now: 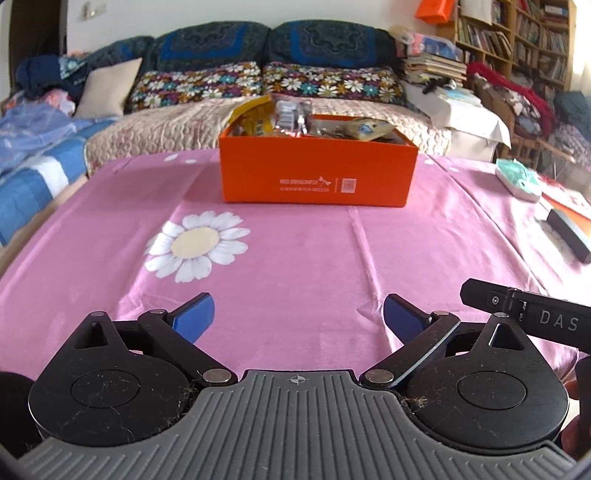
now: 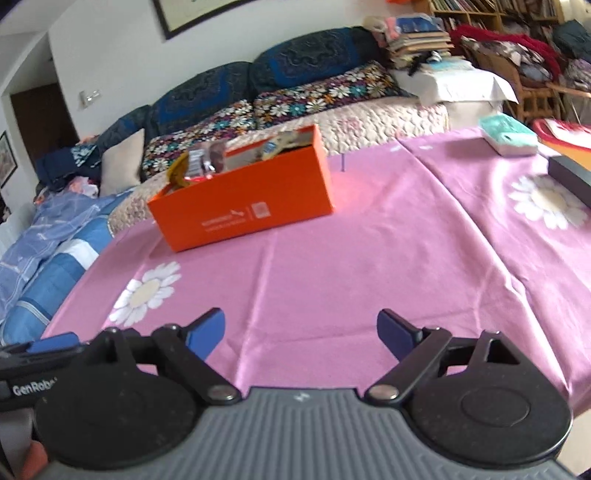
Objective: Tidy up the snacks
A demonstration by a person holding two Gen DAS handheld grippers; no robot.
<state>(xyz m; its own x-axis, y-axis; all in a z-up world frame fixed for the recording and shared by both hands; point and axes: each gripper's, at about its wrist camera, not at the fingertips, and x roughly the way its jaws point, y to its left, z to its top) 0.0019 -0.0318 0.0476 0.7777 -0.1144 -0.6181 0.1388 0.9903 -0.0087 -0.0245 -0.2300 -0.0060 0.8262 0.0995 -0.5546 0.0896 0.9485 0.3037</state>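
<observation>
Orange box (image 1: 317, 173) sits at the far middle of the table, on the pink daisy-print cloth (image 1: 295, 258). It is open-topped and packed with snacks (image 1: 295, 118): a yellow bag (image 1: 251, 118) at its left end, silvery wrappers mid-box, a pale packet (image 1: 365, 129) at its right. Most contents are hidden below the rim; labels too blurred to read. White print on the box's near wall, small and hard to make out.

Left gripper (image 1: 298, 319): blue pads spread wide, nothing between them, hovering over bare cloth near the table's front edge, tilted downward toward the box. A black bar of the other tool cuts in at the right edge.

Right gripper (image 2: 301, 334): jaws likewise wide and empty, low over the near cloth, view rolled so the box leans.

Far right of the table: a teal-and-white pack (image 1: 517, 179) and a dark flat box (image 1: 570, 236), cut off by the frame. Sofa (image 1: 258, 74) behind, cluttered bookshelves (image 1: 517, 33) far right.
</observation>
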